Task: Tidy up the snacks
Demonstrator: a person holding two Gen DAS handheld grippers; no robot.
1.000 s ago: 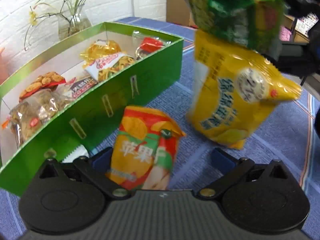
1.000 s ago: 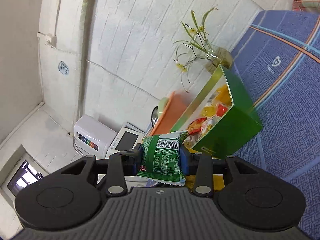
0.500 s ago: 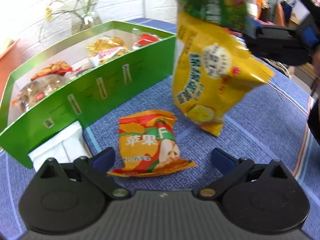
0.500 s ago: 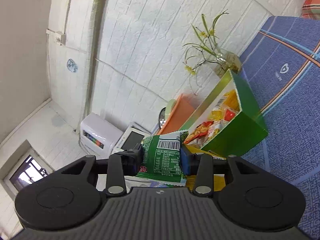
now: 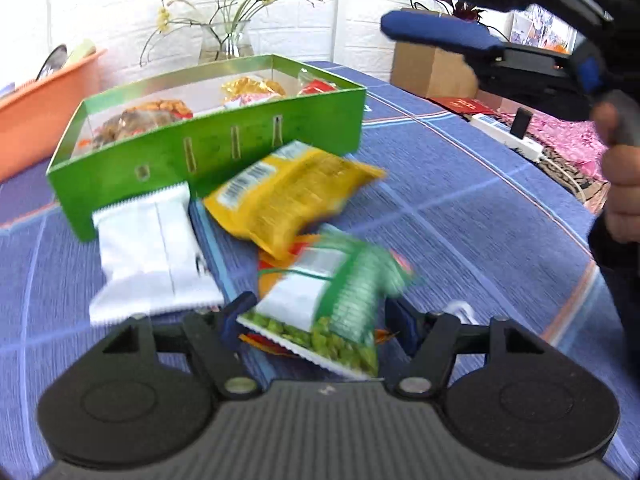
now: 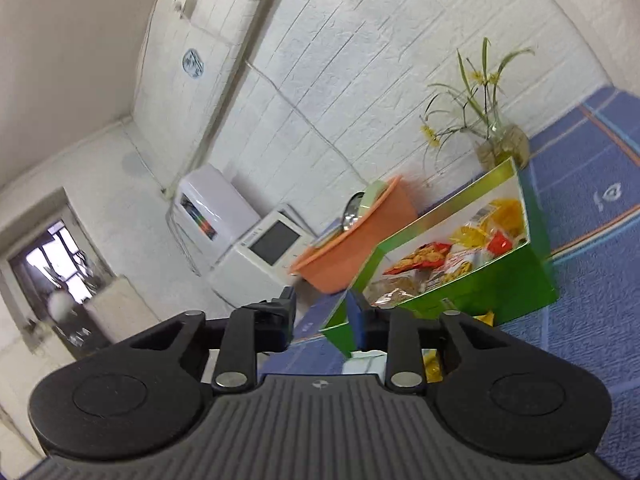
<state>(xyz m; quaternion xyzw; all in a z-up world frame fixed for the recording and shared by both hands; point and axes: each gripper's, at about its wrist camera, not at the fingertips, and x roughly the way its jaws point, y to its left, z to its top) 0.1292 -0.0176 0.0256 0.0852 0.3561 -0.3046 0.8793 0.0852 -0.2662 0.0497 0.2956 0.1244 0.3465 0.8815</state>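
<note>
In the left wrist view a green snack box holds several packets. In front of it lie a white packet, a yellow packet and a blurred green packet on top of an orange-red packet. My left gripper is open, with the green packet lying between its fingers. My right gripper hangs open and empty above, at the upper right. In the right wrist view my right gripper is open, and the green box lies beyond it.
An orange basin stands left of the box, and a glass vase of flowers behind it. A blue patterned cloth covers the table. A cardboard box and a power strip are at the far right.
My right gripper has opened and let go of the green and yellow packets. They have dropped onto the table, the green one landing on the orange-red packet between my left fingers.
</note>
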